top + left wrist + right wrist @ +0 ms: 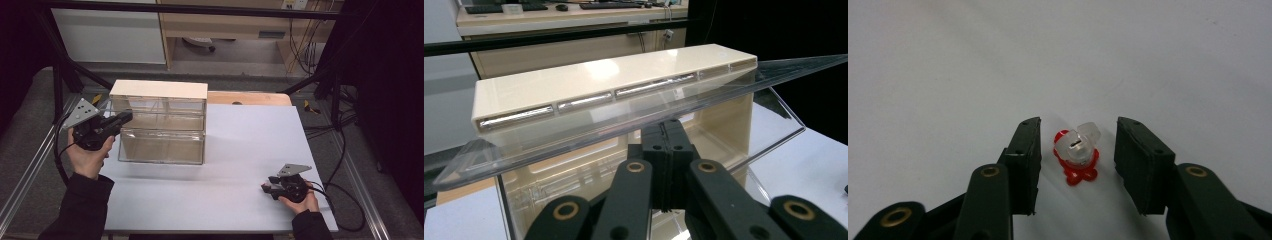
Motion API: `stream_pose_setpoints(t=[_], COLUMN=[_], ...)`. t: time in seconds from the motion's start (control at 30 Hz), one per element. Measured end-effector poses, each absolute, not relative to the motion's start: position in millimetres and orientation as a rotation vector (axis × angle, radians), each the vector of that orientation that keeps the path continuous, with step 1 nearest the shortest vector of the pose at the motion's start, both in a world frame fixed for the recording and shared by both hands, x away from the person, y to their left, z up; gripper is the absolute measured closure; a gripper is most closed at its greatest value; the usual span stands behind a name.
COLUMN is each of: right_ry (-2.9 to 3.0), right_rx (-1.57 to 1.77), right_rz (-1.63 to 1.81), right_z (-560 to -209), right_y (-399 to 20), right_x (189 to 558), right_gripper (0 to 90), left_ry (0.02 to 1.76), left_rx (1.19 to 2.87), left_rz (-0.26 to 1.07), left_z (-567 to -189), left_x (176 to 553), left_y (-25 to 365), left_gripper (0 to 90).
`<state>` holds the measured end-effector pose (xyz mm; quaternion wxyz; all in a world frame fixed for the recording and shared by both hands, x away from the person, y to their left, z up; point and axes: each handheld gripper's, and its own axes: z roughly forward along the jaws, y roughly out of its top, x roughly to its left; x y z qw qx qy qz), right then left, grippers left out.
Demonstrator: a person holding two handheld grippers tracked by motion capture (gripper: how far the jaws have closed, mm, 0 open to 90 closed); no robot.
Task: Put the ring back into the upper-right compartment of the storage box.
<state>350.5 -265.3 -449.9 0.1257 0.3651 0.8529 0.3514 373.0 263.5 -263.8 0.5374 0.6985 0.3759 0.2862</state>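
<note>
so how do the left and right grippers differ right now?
The left gripper has its jaws shut on the clear lid of the box, held lifted; the right gripper has its jaws apart around a small red and clear piece, not touching it. Left is raised at the box; right sits low on the table. Both are hand-held.

Clear glossy plastic box with cream glossy top; small red-and-clear plastic piece between matt black fingers; bench matt, smooth.
</note>
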Motion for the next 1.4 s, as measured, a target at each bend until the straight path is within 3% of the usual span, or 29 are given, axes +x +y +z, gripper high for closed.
stream_pose_setpoints(t=[0.57,1.4], right_ry=[2.493,2.517], right_rx=[1.022,1.036], right_rz=[1.007,1.035], right_z=[-449.5,-442.0], right_y=[-264.6,-262.9], right_x=[352.1,349.8], right_gripper=[69.2,71.4], left_ry=[0.896,0.892], left_rx=[1.664,1.666], left_rz=[0.681,0.682], left_z=[-265.0,-265.2], left_x=[373.4,373.5], left_y=[263.9,263.8], left_gripper=[89.7,89.7])
